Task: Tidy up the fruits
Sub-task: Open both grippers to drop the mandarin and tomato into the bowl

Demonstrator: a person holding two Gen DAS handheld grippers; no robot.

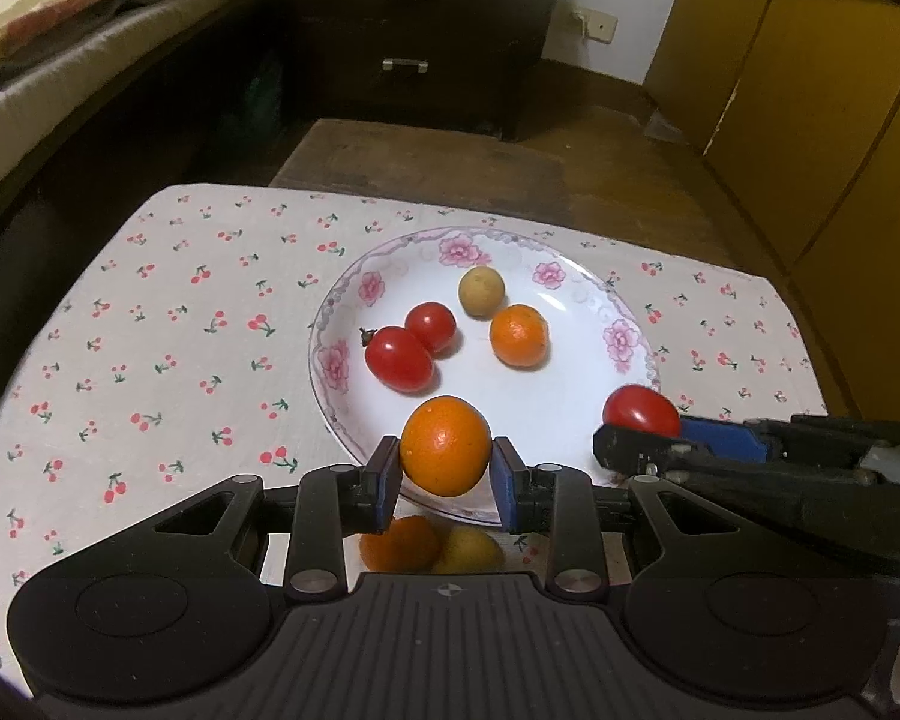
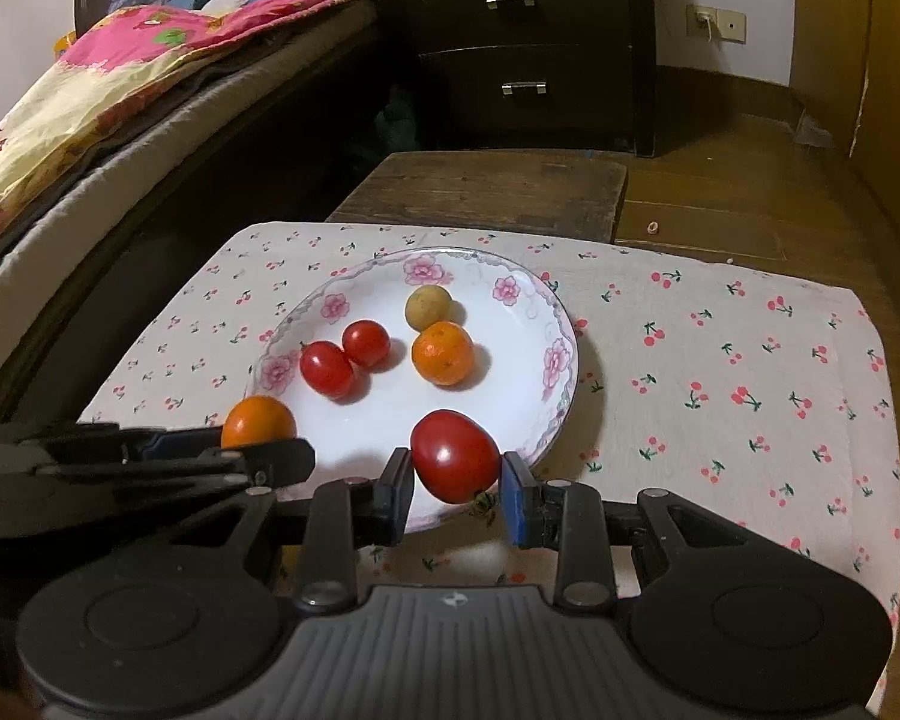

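A white plate with a pink flower rim (image 1: 354, 276) (image 2: 561, 324) lies on a cherry-print cloth. On it rest two red tomatoes (image 1: 399, 357) (image 2: 327, 367), a small orange (image 1: 519, 335) (image 2: 443, 353) and a yellowish round fruit (image 1: 481, 290) (image 2: 428, 306). My left gripper (image 1: 446, 468) is shut on an orange (image 1: 446, 445) (image 2: 258, 420) over the plate's near rim. My right gripper (image 2: 457, 483) is shut on a red tomato (image 2: 455, 455) (image 1: 641, 411) above the plate's near right rim. Each gripper shows at the side of the other's view.
The cherry-print cloth (image 1: 168, 324) (image 2: 738, 372) covers a low wooden table (image 1: 426, 156). A bed with a pink quilt (image 2: 90, 84) runs along the left. A dark drawer chest (image 2: 534, 42) stands behind, and yellow cabinet doors (image 1: 810, 90) at the right.
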